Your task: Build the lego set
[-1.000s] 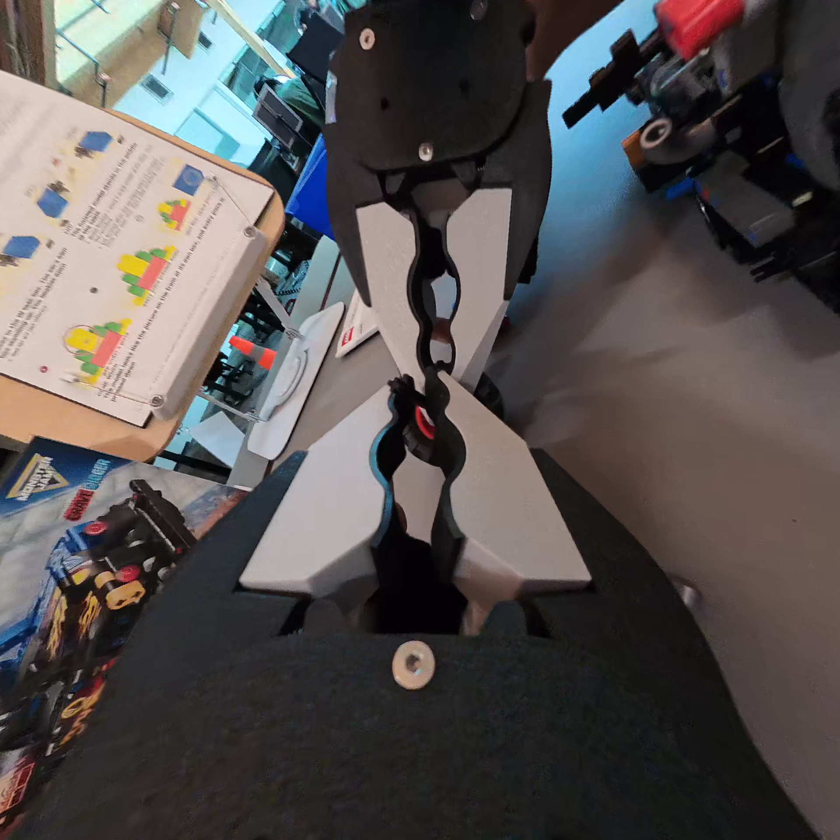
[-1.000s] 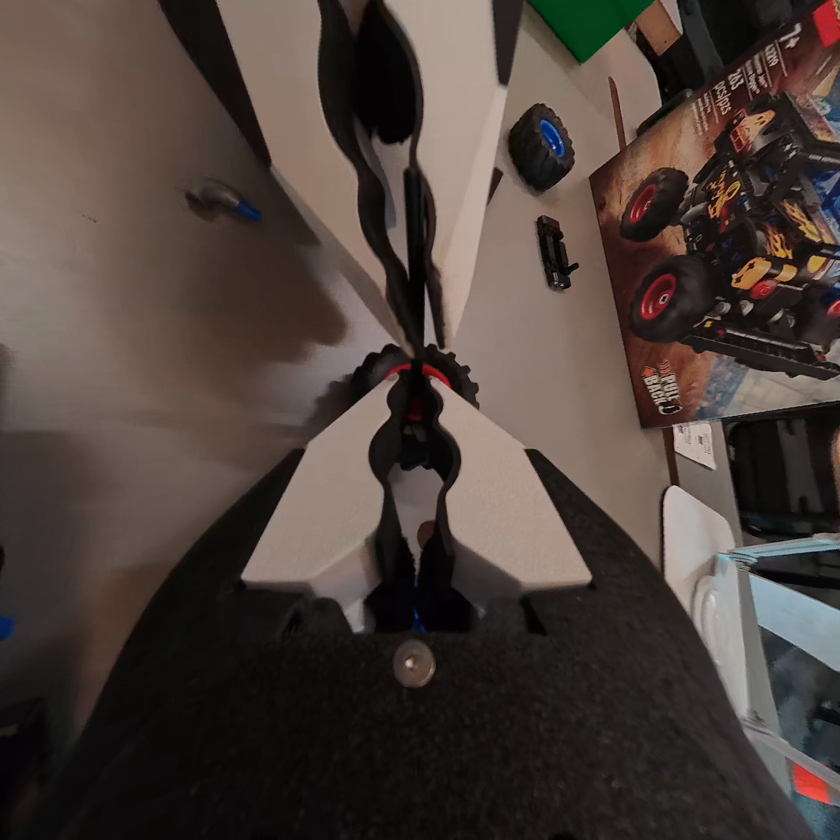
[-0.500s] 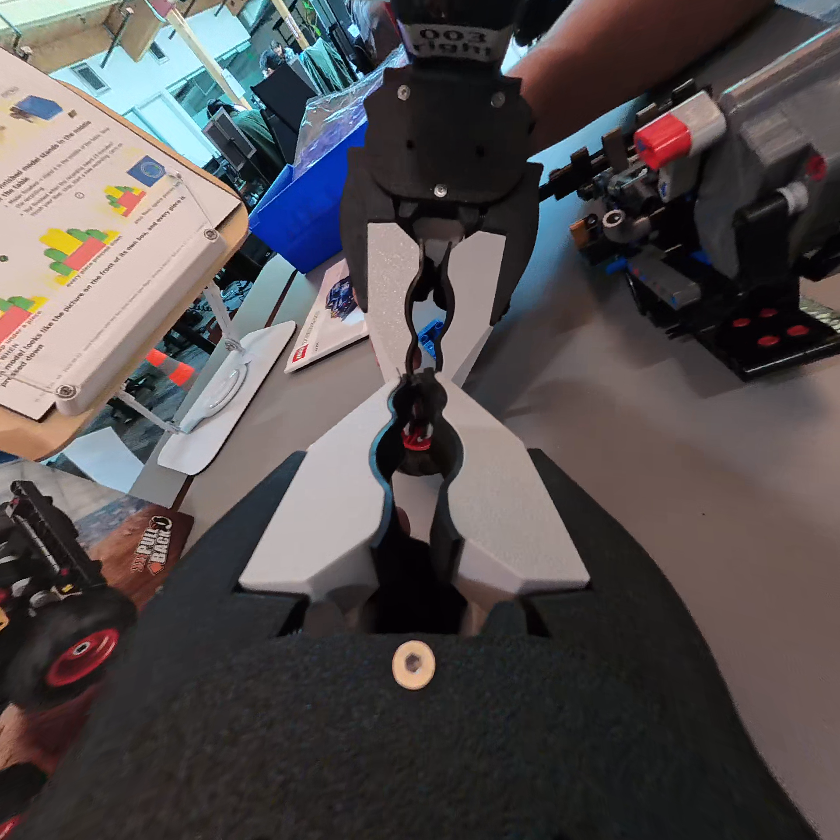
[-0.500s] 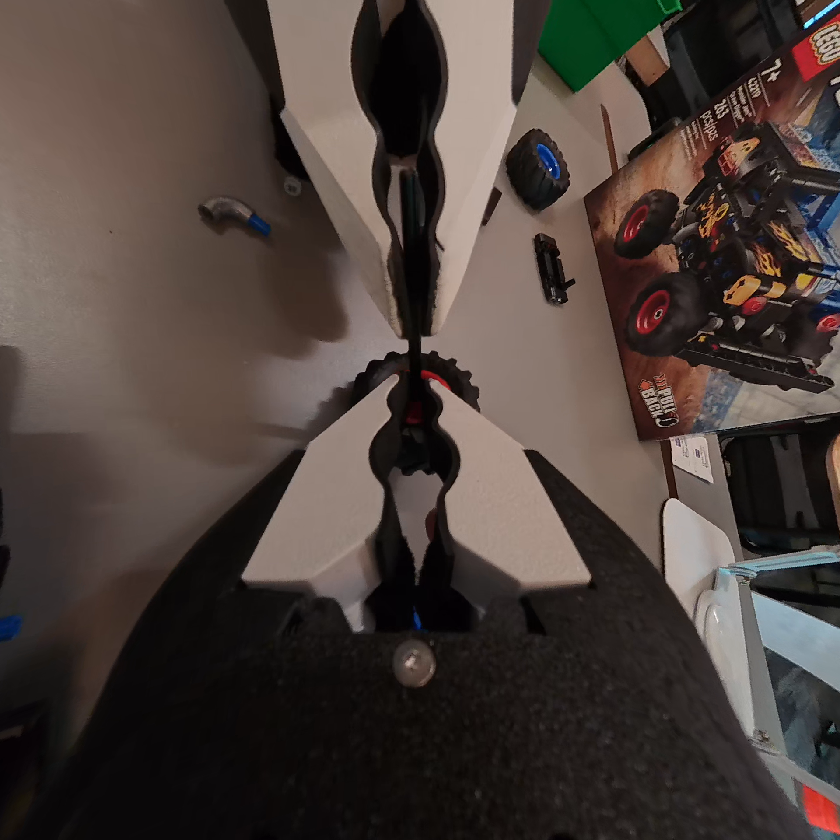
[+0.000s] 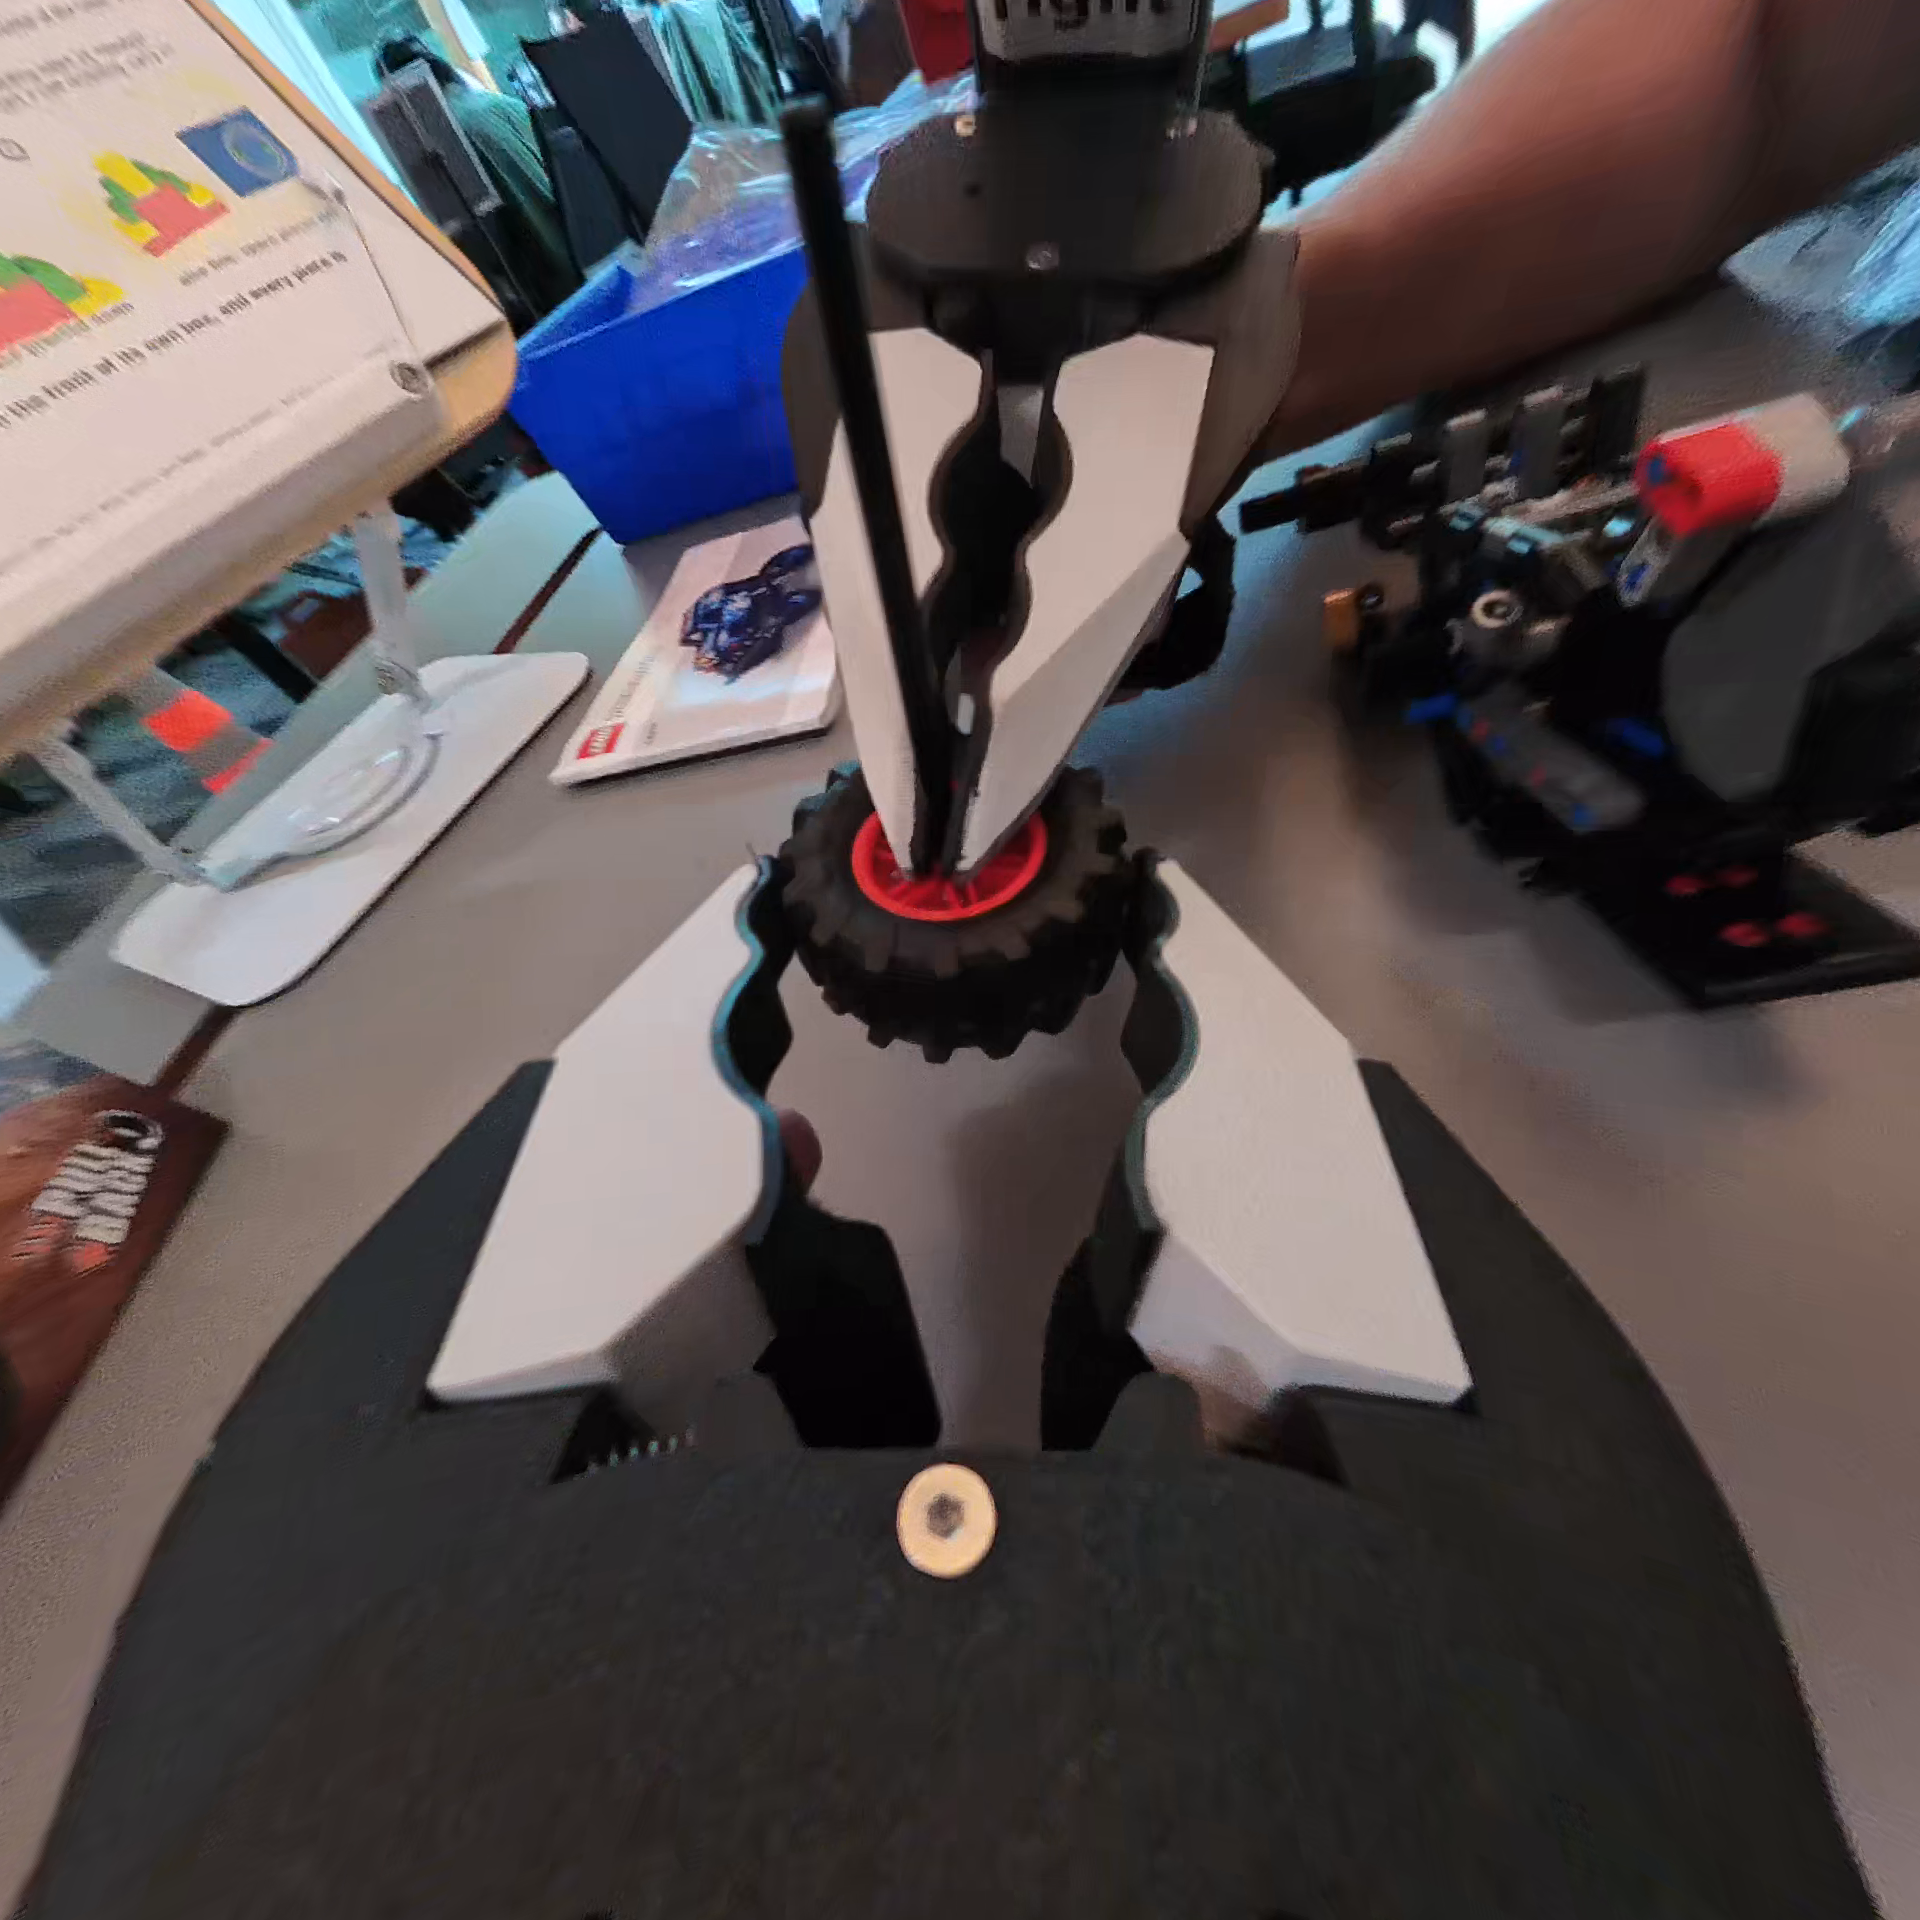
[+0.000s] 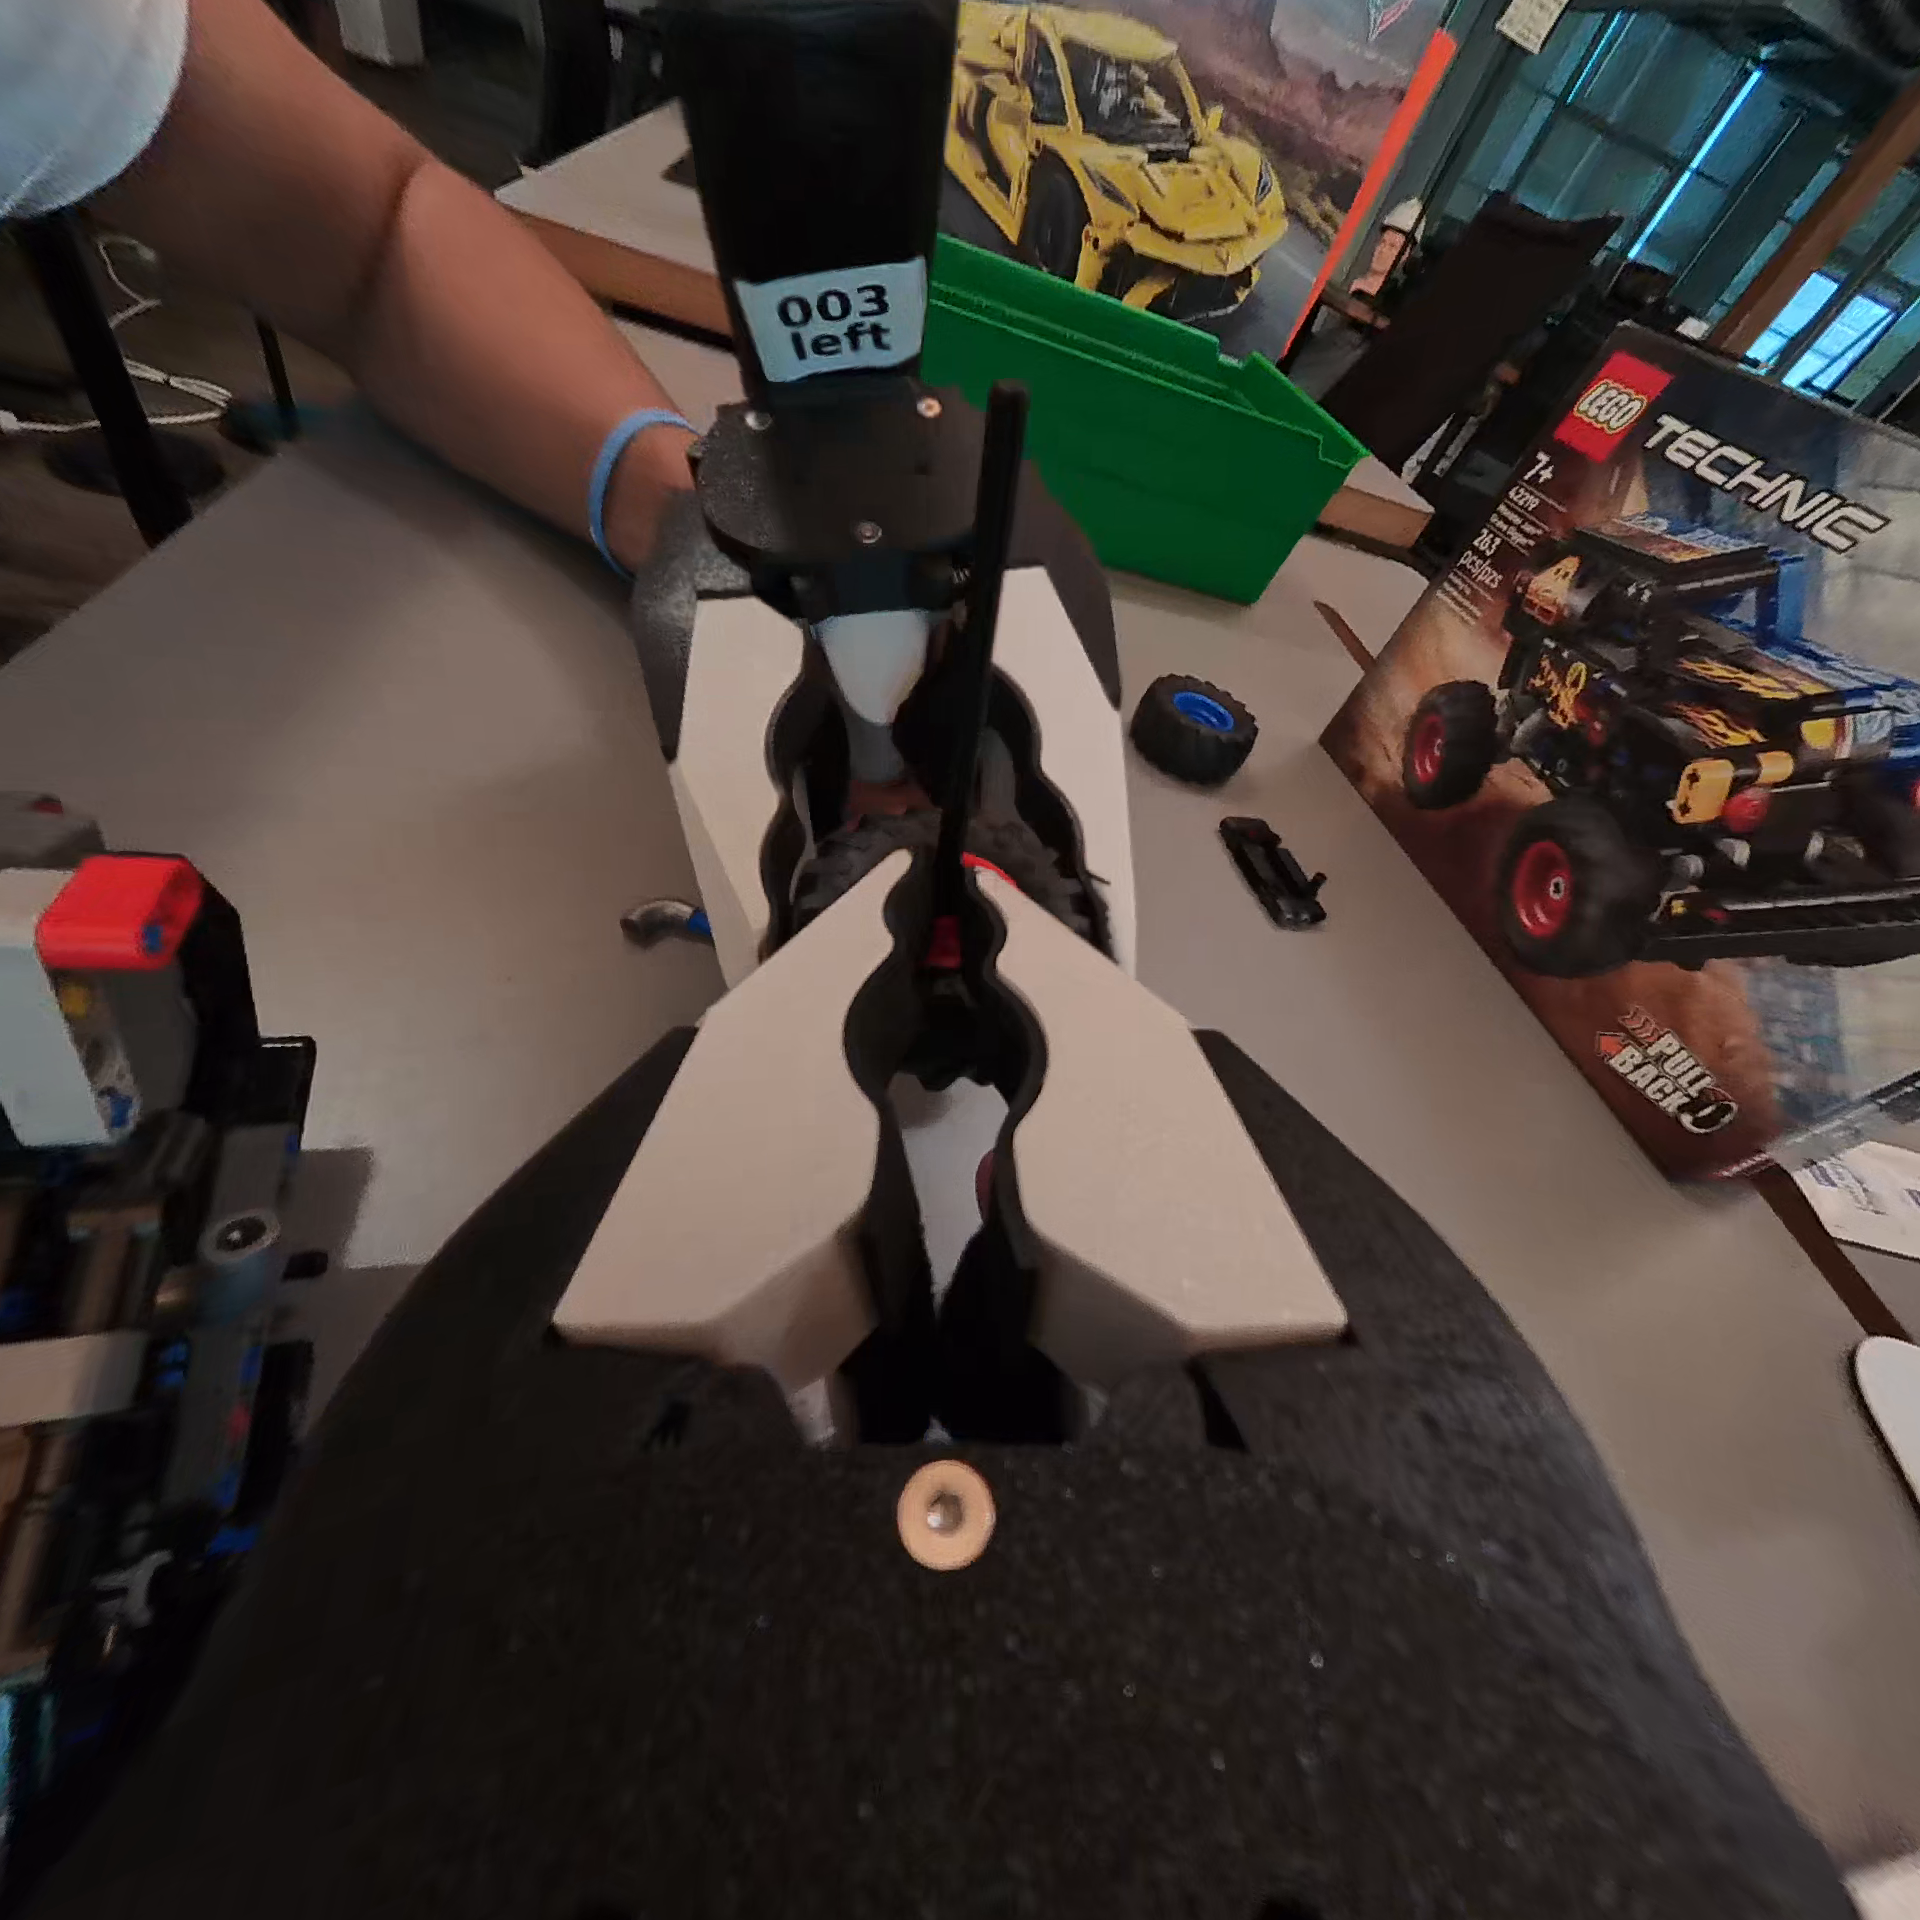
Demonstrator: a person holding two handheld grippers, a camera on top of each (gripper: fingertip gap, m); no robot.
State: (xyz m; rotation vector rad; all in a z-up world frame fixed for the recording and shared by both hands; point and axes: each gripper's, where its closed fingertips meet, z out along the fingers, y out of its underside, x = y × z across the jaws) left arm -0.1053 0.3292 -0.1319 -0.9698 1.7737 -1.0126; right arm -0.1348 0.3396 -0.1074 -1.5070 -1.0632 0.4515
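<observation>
Gripping axle w/ closed right gripper at frame centre; your left gripper now opened wide round wheel, was shut earlier.

Both tools are showing the same build. The left gripper is wearing a rough black body with a round silver screw set in its middle, and two pale grey wedge-shaped fingers lined with wavy black pads edged in teal. The right gripper is carrying the same black shell, silver screw and pale fingers. Each black handle is bearing a small pale blue sticker with dark print. The person is wearing a light blue wristband and a white sleeve.
</observation>
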